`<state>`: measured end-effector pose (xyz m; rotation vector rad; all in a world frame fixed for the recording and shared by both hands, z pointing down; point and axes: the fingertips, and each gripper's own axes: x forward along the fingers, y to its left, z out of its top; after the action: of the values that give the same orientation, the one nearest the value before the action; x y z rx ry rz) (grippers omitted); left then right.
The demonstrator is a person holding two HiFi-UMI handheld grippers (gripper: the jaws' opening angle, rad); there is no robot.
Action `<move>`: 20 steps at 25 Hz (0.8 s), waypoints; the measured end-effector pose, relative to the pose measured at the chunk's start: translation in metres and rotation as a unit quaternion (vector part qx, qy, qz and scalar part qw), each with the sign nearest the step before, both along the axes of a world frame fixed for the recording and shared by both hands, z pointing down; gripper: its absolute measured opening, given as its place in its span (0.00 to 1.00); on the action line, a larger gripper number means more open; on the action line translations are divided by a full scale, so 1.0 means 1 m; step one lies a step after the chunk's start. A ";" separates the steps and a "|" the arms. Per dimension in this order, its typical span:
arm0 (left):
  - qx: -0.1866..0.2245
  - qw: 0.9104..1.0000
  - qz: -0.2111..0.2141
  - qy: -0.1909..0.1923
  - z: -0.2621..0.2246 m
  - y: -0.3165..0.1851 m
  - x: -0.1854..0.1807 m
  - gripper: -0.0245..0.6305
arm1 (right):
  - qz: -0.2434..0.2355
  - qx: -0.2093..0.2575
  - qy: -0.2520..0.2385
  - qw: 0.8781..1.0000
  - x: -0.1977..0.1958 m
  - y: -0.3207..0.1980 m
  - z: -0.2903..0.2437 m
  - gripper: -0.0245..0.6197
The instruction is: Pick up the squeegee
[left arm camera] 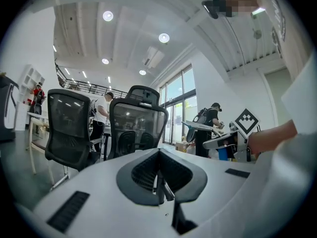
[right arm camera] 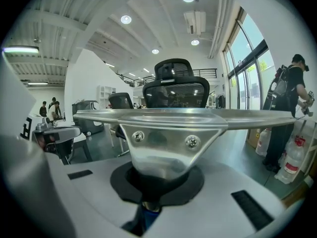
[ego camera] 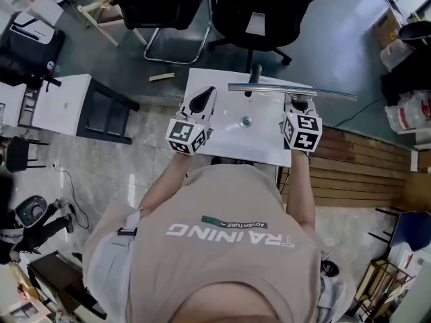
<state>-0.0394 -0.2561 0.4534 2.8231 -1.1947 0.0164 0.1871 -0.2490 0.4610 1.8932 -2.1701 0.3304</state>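
The squeegee (ego camera: 289, 89) has a long metal blade that lies crosswise above the far edge of the white table (ego camera: 262, 147). My right gripper (ego camera: 298, 103) is shut on its handle. In the right gripper view the metal blade holder (right arm camera: 168, 143) fills the middle, and a blue handle runs down between the jaws of the right gripper (right arm camera: 147, 209). My left gripper (ego camera: 200, 101) hovers over the table's left part, its jaws together with nothing in them. Seen in the left gripper view, the left gripper (left arm camera: 159, 182) has its dark pads meeting, and the squeegee (left arm camera: 200, 125) shows at the right.
A small round object (ego camera: 246, 121) lies on the table between the grippers. Black office chairs (ego camera: 256, 12) stand beyond the table. A white cabinet (ego camera: 60, 103) is at the left, and wooden slats (ego camera: 363, 170) lie on the floor at the right. People stand in the background.
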 end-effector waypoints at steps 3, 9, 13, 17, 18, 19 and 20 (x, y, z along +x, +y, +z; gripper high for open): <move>0.007 1.000 -0.005 0.007 -0.009 -0.002 -0.003 0.06 | -0.001 0.011 0.001 1.000 -0.001 -0.004 -0.010 0.10; 0.040 0.999 -0.014 0.002 -0.037 -0.020 -0.011 0.06 | -0.014 0.042 0.014 0.999 -0.010 -0.021 -0.039 0.10; 0.063 0.998 -0.016 -0.001 -0.059 -0.031 -0.010 0.06 | -0.023 0.065 0.021 0.997 -0.017 -0.031 -0.063 0.10; 0.077 0.997 -0.023 -0.004 -0.080 -0.041 -0.010 0.06 | -0.027 0.087 0.017 0.996 -0.021 -0.039 -0.088 0.10; 0.079 0.997 -0.024 -0.003 -0.085 -0.042 -0.010 0.06 | -0.026 0.091 0.015 0.995 -0.021 -0.040 -0.093 0.10; 0.081 0.996 -0.025 -0.002 -0.090 -0.044 -0.010 0.06 | -0.025 0.096 0.015 0.995 -0.021 -0.041 -0.098 0.10; 0.081 0.996 -0.024 -0.001 -0.095 -0.045 -0.011 0.06 | -0.024 0.100 0.014 0.995 -0.021 -0.042 -0.103 0.10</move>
<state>-0.0502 -0.3009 0.3580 2.9304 -1.3221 -0.0850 0.1665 -0.2906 0.3579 1.9277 -2.3020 0.0795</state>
